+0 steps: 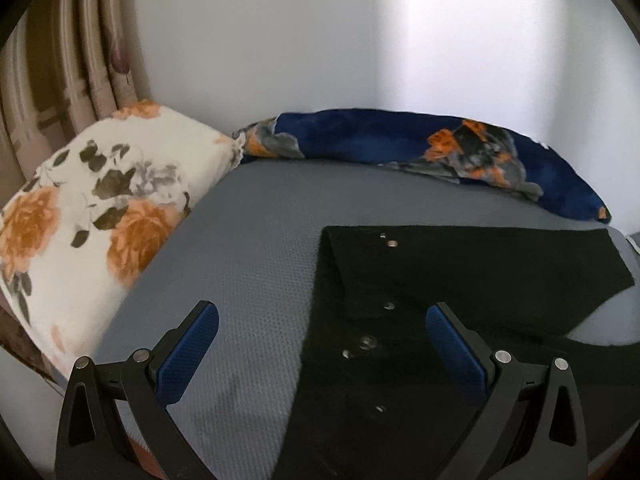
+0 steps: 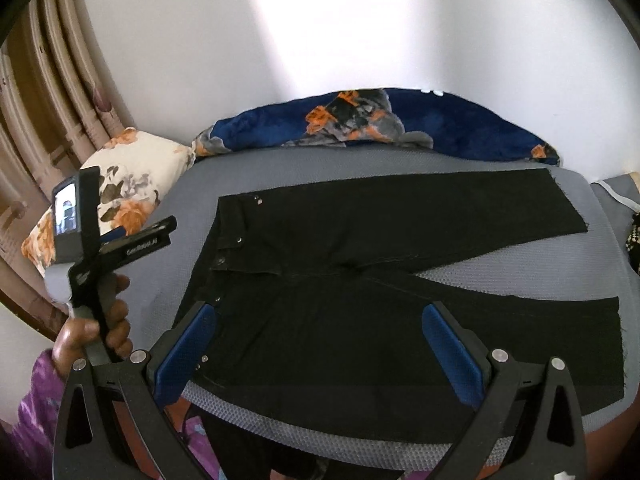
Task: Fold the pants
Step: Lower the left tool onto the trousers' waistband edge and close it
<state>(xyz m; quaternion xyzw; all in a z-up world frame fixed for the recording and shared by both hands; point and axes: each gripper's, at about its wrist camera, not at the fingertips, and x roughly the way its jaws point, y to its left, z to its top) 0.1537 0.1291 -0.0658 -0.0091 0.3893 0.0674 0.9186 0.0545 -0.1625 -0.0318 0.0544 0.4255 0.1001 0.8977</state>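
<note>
Pants: black pants (image 2: 360,280) lie flat and spread open on the grey mattress (image 2: 400,168), waistband toward the left side of the bed, both legs running right and splayed into a V.
Pants material: matte black woven cloth; small round metal studs (image 1: 392,243) along the waist area; the leg ends are cut straight, the near one with a frayed edge.
Left gripper: the left gripper (image 1: 322,336) hovers above the waist end of the pants, tongs wide apart, clamping nothing; one finger sits over bare mattress, the other over black cloth.
Left hand: the left hand (image 2: 94,332) wraps the gripper handle at the left side of the bed, tool tilted toward the pants; a small lit screen (image 2: 66,210) faces back on its body.
Right gripper: the right gripper (image 2: 320,336) hovers above the near leg and hip of the pants, tongs wide apart, holding nothing.
Fingers: black rigid links with silver pivot pins; blue ribbed pads (image 2: 448,344) on the inner faces.
Mattress: grey cover with a fine dimpled weave, rounded corners.
Pillow: white floral pillow (image 1: 92,216) with orange blooms, plump, at the left end.
Blanket: navy floral blanket (image 2: 380,124), plush, bunched along the far edge against the wall.
Curtain: beige pleated curtain (image 1: 80,60) at the far left.
</note>
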